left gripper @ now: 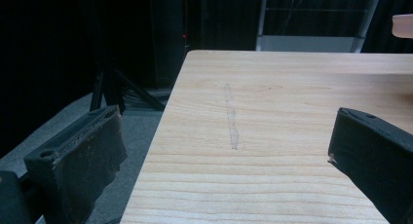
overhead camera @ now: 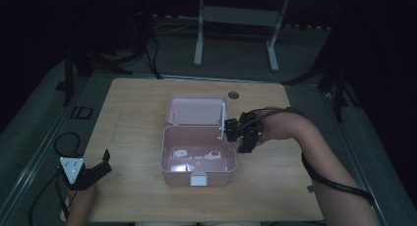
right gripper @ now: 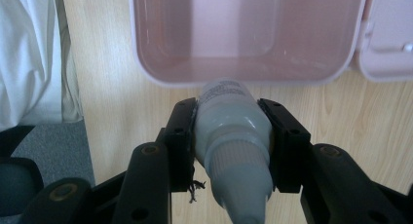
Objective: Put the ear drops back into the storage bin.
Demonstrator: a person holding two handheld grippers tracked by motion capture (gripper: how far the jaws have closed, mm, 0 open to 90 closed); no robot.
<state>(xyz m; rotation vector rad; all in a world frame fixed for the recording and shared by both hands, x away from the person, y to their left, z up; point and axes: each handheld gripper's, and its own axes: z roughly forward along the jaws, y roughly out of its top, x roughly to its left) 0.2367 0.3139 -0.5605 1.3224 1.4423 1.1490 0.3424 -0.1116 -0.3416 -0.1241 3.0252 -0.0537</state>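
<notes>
Right gripper view: box (right gripper: 248,73) just beyond bottle (right gripper: 234,131).

Dim lab or studio, wooden table (overhead camera: 133,137), tripod stands (overhead camera: 74,69), floor cables (overhead camera: 152,54)

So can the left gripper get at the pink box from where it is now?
Probably yes. The left gripper sits open at the table's near left corner, and the bare wood between it and the pink box leaves the way free. The right gripper, holding a bottle, is at the box's far side.
</notes>
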